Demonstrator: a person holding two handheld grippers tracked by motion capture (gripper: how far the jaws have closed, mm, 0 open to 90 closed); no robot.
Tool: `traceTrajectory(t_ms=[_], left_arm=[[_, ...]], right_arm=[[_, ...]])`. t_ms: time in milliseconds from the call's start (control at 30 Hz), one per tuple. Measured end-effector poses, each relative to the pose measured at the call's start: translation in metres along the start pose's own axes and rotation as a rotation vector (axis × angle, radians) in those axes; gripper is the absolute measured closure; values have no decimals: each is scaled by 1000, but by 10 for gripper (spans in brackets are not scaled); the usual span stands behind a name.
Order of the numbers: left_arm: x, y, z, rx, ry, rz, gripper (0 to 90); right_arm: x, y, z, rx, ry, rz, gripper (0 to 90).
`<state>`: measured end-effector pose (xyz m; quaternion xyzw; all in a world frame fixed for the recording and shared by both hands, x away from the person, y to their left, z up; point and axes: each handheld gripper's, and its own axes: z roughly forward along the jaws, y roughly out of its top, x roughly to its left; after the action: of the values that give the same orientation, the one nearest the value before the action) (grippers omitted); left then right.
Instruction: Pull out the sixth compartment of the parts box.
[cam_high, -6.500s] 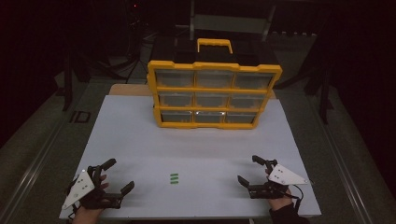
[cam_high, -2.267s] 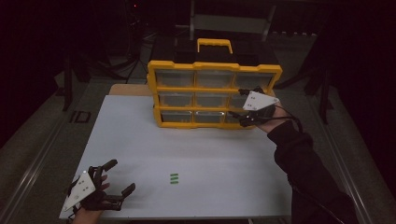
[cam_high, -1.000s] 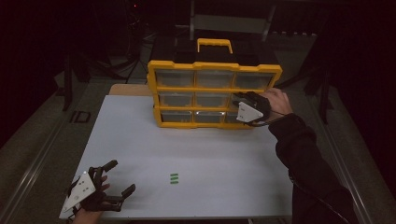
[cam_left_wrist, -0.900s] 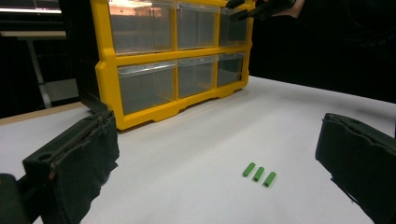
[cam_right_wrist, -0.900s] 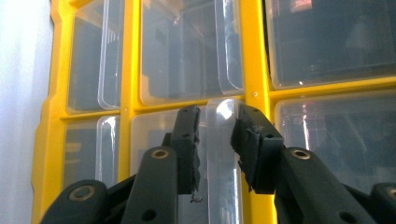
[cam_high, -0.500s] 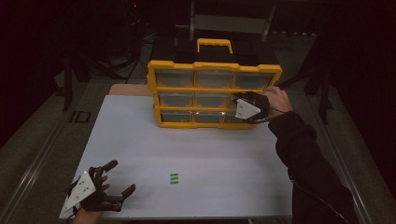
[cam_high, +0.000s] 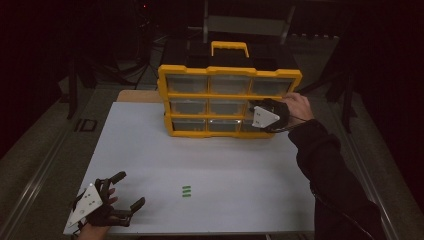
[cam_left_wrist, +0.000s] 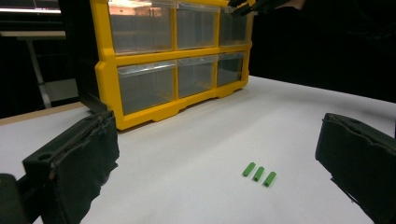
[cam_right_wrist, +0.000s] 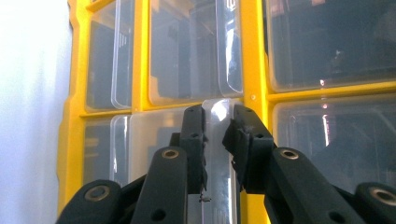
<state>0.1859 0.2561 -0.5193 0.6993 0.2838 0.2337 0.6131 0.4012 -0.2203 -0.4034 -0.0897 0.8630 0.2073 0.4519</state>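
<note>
The right gripper (cam_right_wrist: 215, 128) is clenched on the clear plastic handle (cam_right_wrist: 218, 140) of a middle-row right drawer in the yellow-framed cabinet (cam_high: 230, 95), not yet pulled out, while three small green cylinders (cam_high: 186, 191) wait on the white table (cam_high: 240, 165) near the released left gripper (cam_high: 122, 192).

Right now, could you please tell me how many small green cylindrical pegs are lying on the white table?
3: left small green cylindrical peg, middle peg, right peg, side by side.
</note>
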Motion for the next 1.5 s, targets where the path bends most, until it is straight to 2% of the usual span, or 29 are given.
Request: traceTrajectory(t_ms=[1500], left_arm=[[-1,1,0,-2,1,7,0]], right_arm=[[23,16,-39,-25,45,25,752]])
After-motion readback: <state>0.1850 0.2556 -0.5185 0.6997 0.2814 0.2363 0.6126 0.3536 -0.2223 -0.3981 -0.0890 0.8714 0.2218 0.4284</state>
